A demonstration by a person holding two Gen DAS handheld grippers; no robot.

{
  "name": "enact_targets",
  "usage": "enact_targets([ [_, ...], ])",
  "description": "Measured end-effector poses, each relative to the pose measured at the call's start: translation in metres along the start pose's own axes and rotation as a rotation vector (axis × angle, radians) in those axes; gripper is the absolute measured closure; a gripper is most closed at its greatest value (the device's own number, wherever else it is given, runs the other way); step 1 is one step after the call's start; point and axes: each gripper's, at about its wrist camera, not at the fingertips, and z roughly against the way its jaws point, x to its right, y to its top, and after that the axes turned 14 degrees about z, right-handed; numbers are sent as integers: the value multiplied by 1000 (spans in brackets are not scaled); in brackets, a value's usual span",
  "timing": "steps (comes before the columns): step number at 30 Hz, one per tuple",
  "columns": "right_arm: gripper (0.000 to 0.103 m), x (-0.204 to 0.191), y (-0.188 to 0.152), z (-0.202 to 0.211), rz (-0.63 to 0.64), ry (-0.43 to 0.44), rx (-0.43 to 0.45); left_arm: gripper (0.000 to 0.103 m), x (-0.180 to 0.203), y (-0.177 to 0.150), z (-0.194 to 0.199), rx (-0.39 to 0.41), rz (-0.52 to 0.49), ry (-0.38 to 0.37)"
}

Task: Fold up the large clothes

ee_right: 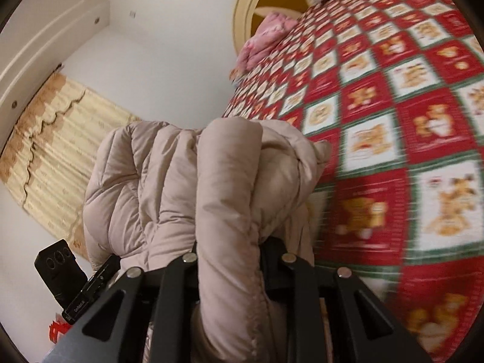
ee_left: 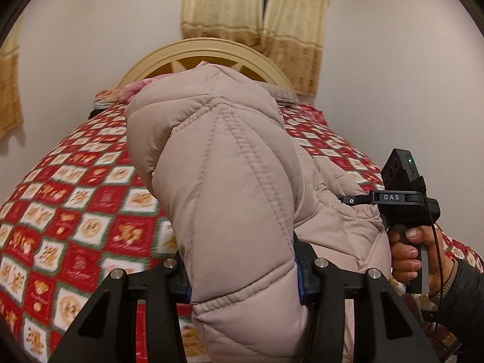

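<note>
Filling both views, beige puffer jacket (ee_left: 230,163) pinched by left gripper (ee_left: 242,275) and right gripper (ee_right: 227,260) (both clamped), checked bedspread (ee_left: 75,205) beneath, headboard (ee_left: 181,51) partly blocked.

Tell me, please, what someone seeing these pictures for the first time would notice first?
The puffy beige quilted jacket fills the middle of both views, a thick fold of it clamped in the left gripper and another in the right gripper. Behind it spreads the bed's red, white and green teddy-bear quilt, running back to a cream arched headboard under yellow curtains.
</note>
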Motion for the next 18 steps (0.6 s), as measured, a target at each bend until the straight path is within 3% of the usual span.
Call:
enact_targets([
  [8, 80, -29, -4, -53, 58, -3, -93, 55, -61, -18, 12, -17, 87, 54],
  [18, 80, -50, -8, -91, 83, 23, -154, 55, -91, -29, 33, -15, 137, 71],
])
